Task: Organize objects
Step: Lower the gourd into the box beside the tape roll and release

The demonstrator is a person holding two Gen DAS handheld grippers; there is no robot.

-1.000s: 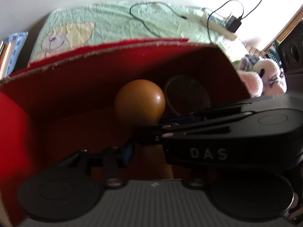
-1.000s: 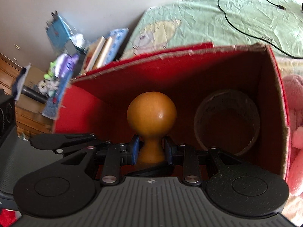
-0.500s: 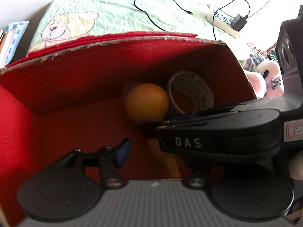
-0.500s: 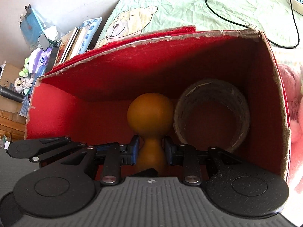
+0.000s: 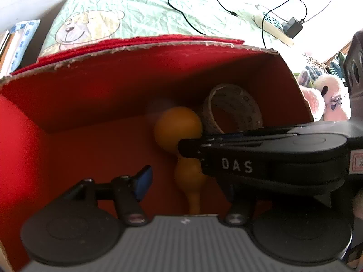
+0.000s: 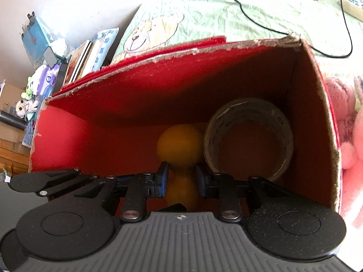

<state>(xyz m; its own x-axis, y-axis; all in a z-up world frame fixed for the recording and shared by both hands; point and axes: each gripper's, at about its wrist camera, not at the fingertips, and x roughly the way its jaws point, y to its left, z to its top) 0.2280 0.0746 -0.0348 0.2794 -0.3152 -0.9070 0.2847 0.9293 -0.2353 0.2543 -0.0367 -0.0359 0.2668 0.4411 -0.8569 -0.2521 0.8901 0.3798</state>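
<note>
— Jaws? Right gripper [image 6: 181, 179] clamped on the orange gourd [image 6: 179, 145]; left gripper [image 5: 188, 181] apart.
— Gourd's place?
— Inside the red box [image 6: 204, 83], tape roll [image 6: 248, 138] touching at 3 o'clock.

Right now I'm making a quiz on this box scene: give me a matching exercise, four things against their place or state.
Things:
1. orange gourd-shaped toy
2. tape roll
3. right gripper
4. black cable

Places or states:
A. lies on the green bedsheet, outside the box
B. leans in the red box's right corner
C. closed around the toy's narrow waist
D. inside the red box, left of the tape

Pairs: 1-D, 2-B, 3-C, 4-A
</note>
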